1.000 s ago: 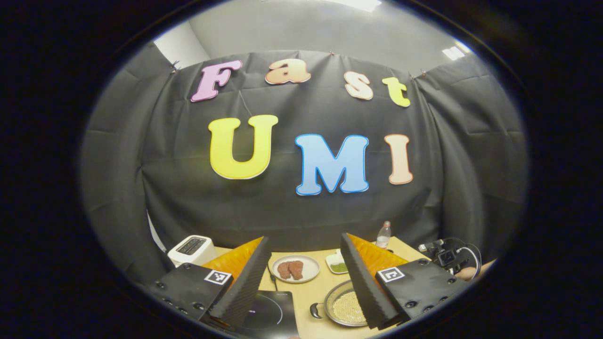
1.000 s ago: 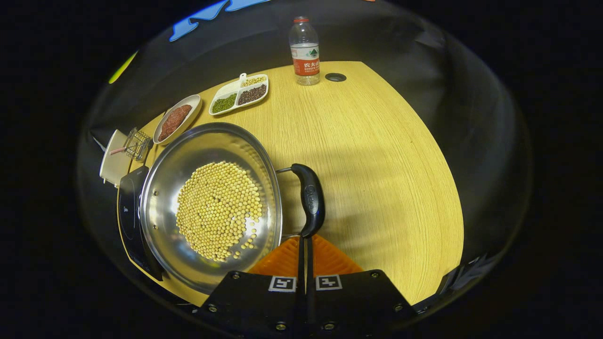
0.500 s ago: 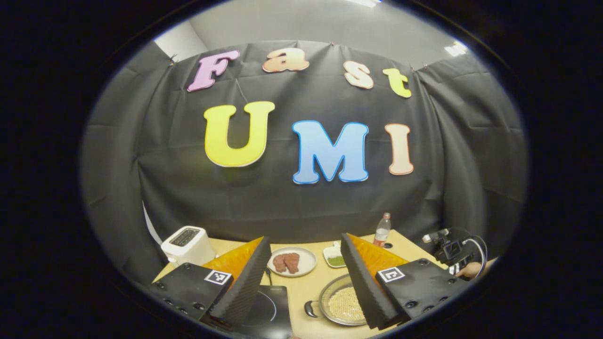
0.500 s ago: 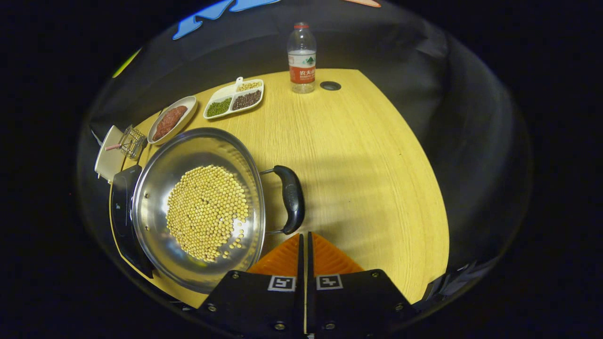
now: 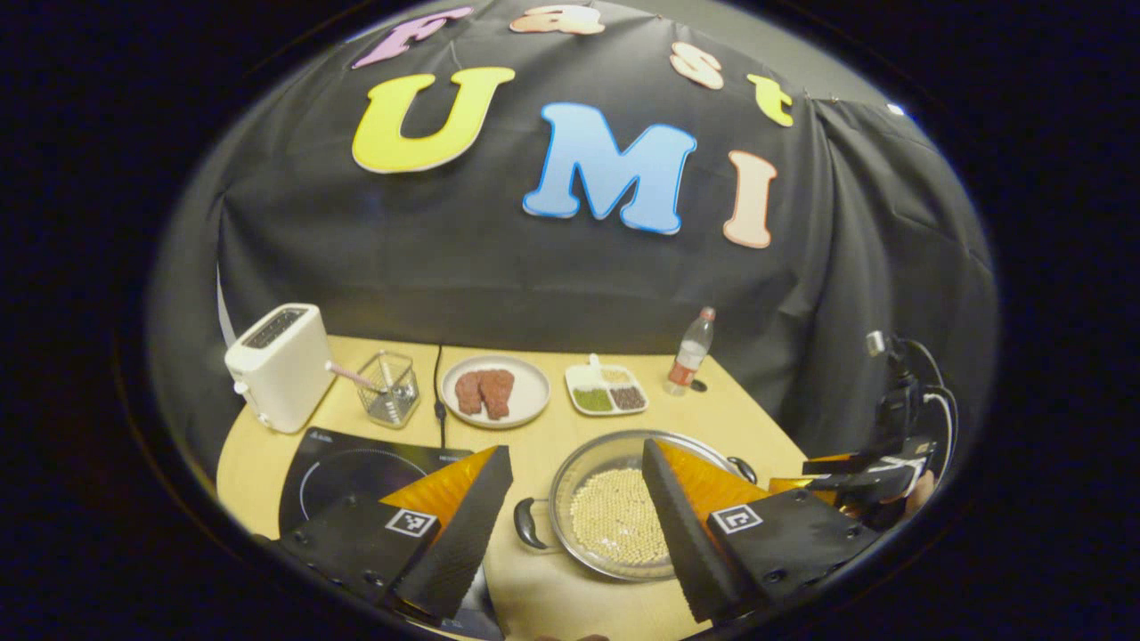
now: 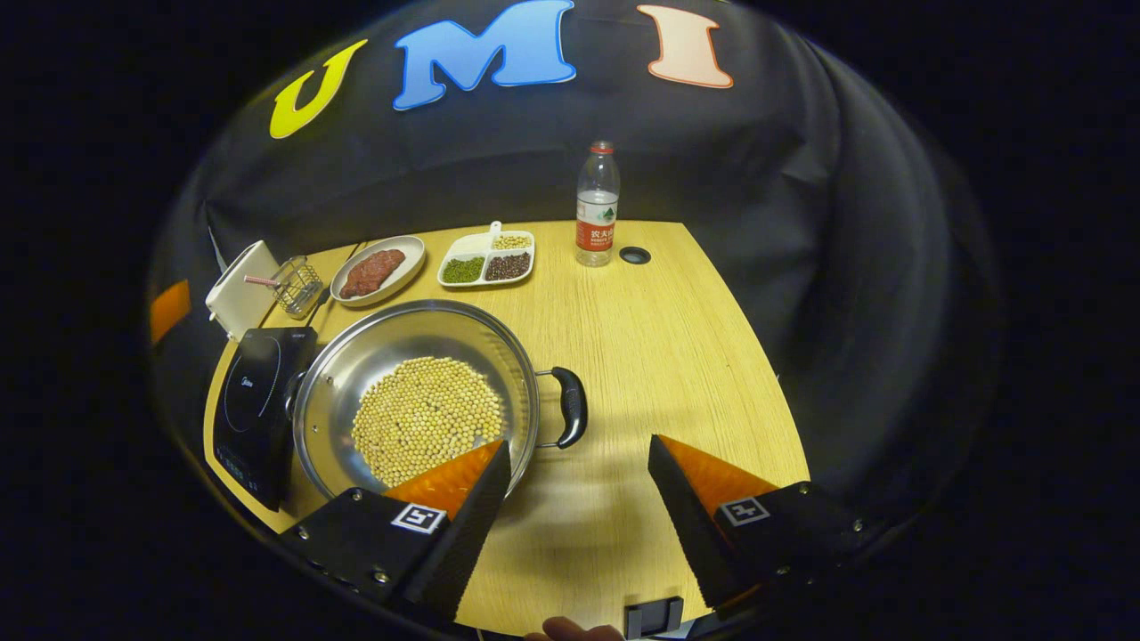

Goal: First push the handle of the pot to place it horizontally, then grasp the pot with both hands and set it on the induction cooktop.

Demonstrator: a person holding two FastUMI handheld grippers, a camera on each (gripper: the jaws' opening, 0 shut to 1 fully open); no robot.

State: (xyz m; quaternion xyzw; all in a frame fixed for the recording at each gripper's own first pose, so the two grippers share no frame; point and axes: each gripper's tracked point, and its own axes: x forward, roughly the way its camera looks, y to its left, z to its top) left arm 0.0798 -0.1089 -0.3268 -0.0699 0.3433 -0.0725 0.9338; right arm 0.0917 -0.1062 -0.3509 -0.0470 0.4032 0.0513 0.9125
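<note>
A steel pot (image 6: 419, 396) holding yellow beans sits on the wooden table, beside the black induction cooktop (image 6: 254, 405) on its left. Its right handle (image 6: 571, 418) lies flat, pointing right. My right gripper (image 6: 577, 463) is open, held above the table just in front of that handle, touching nothing. In the left gripper view the pot (image 5: 614, 512) shows with its left handle (image 5: 528, 523) near the cooktop (image 5: 356, 463). My left gripper (image 5: 577, 467) is open above the pot's left side, and the right gripper (image 5: 859, 476) appears at the far right.
Along the back stand a white toaster (image 5: 276, 365), a wire basket (image 5: 389, 390), a plate of meat (image 5: 492, 392), a divided dish of beans (image 5: 607, 396) and a water bottle (image 6: 597, 206). A cable hole (image 6: 634, 256) lies near the bottle.
The right gripper drew back from the pot handle and opened. The left gripper tilted down from the wall toward the table, with the pot and cooktop coming into its view.
</note>
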